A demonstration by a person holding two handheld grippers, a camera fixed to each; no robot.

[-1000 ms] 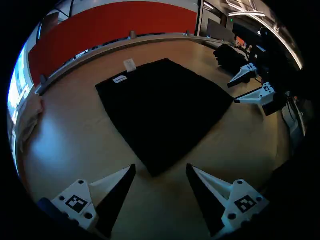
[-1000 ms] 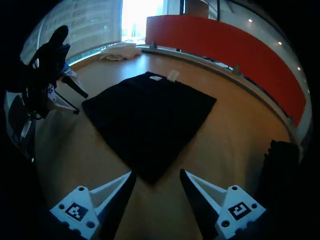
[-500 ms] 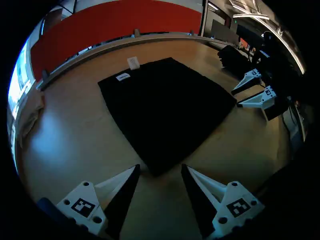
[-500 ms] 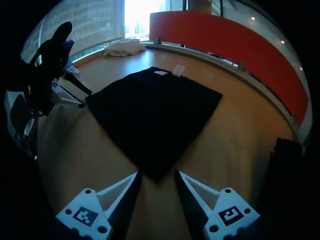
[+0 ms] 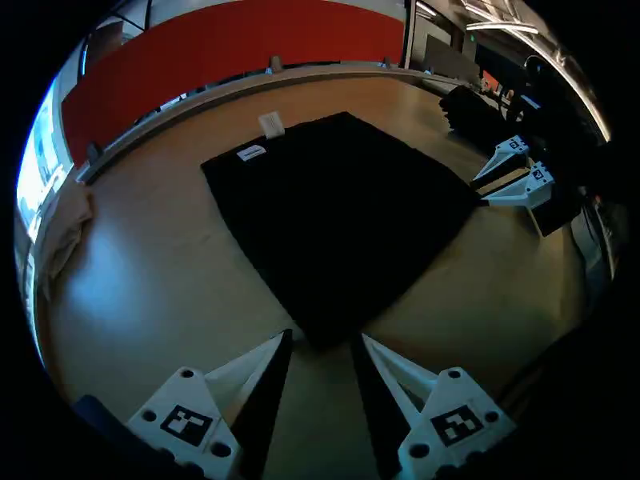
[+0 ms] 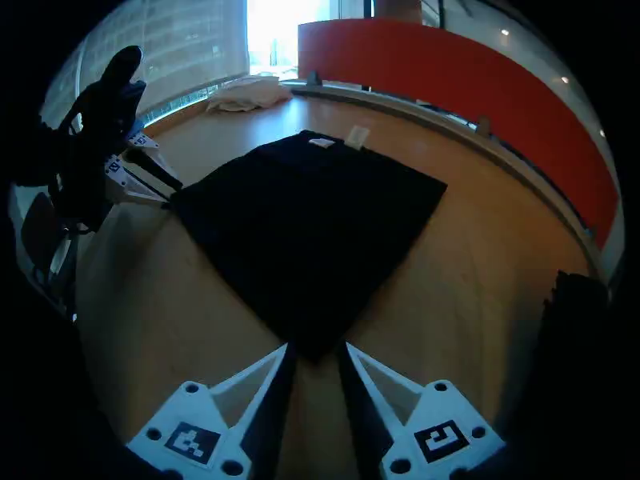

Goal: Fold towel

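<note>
A black towel [image 5: 336, 216] lies spread flat on the wooden desk [image 5: 160, 264], turned so that one corner points at each tool. In the left gripper view the left tool [image 5: 322, 338] sits low over the desk at the towel's near corner. The tip of that corner lies just between the two fingertips, which stand a narrow gap apart with bare wood showing behind it. The fingers are not pressed together on the cloth and hold nothing. In the right gripper view the right tool [image 6: 316, 346] is set the same way at a neighbouring corner of the towel. Its fingers are a little closer together, the corner's tip lies in the gap, and nothing is clamped. Whether the cloth touches the fingers I cannot tell for either tool. Farther off in the left gripper view, the right tool [image 5: 478, 194] points its tips at the towel's right-hand corner. In the right gripper view the left tool [image 6: 174, 197] does likewise at the left-hand corner. Near the towel's far corner a white label [image 5: 252, 152] lies on the cloth, and a small white tag [image 5: 272, 122] sits just beyond the edge. A red panel [image 5: 224, 56] runs along the desk's far edge. A pale cloth [image 5: 68, 232] is bunched at the desk's left edge, and a dark heap [image 5: 472, 112] sits near its far right corner.
</note>
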